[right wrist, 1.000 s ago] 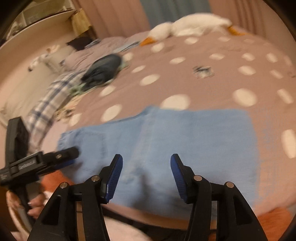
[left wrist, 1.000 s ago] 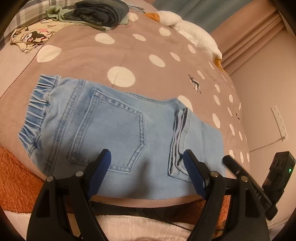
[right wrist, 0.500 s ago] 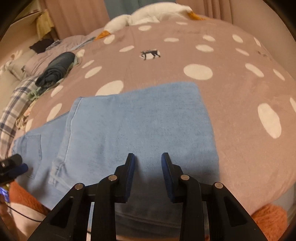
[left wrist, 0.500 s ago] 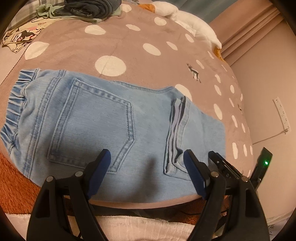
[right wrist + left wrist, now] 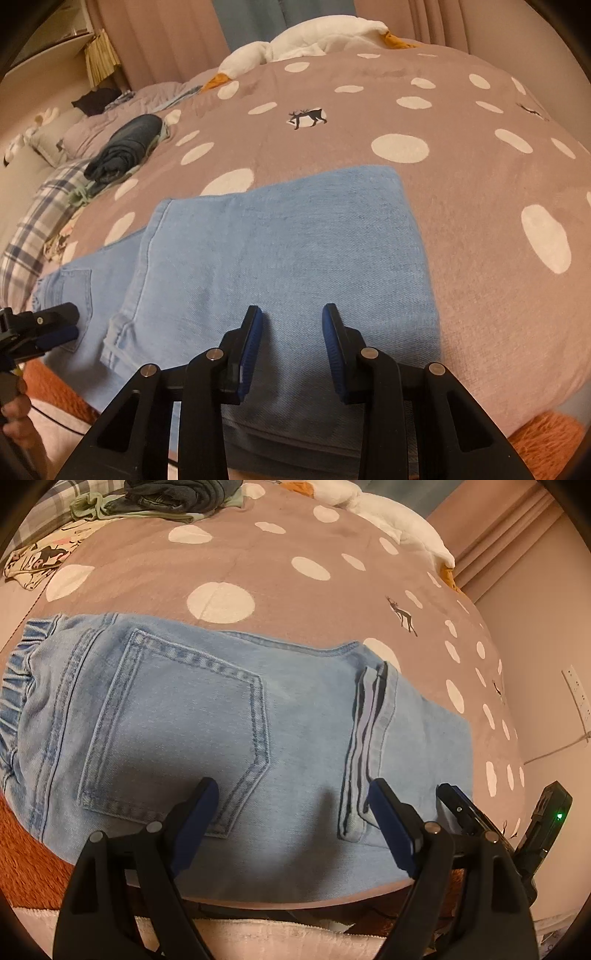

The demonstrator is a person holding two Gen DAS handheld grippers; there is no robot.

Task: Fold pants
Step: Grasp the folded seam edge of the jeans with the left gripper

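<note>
Light-blue jeans [image 5: 229,716] laid flat on the spotted bedspread [image 5: 258,554], close to its near edge, legs already doubled back so that the hems [image 5: 365,738] rested on the seat. Ran crosswise to both grippers: elastic waistband [image 5: 14,686] far off to the left, folded end [image 5: 417,258] to the right, long near edge just under the fingertips.

Left gripper [image 5: 291,790] hung over the seat, beside the back pocket [image 5: 173,731]. Jaws stood wide apart, nothing between them but air above the denim. Nearer of the two to the waistband, though well short of it.

Right gripper [image 5: 292,317] hovered over the doubled leg panel [image 5: 295,229], nearer to the folded end. Jaws had just been closing and stood narrowed, with a gap left; no cloth seen pinched between the pads, only flat denim below.

Judged as the approach to the next fold. With the long axis lying left to right, halving it would probably mean carrying one end over the other: either the folded end leftward, which favoured the right hand, or the waistband rightward, which favoured the left. Neither end yet reached; both grippers sat mid-length along the near edge.
</note>
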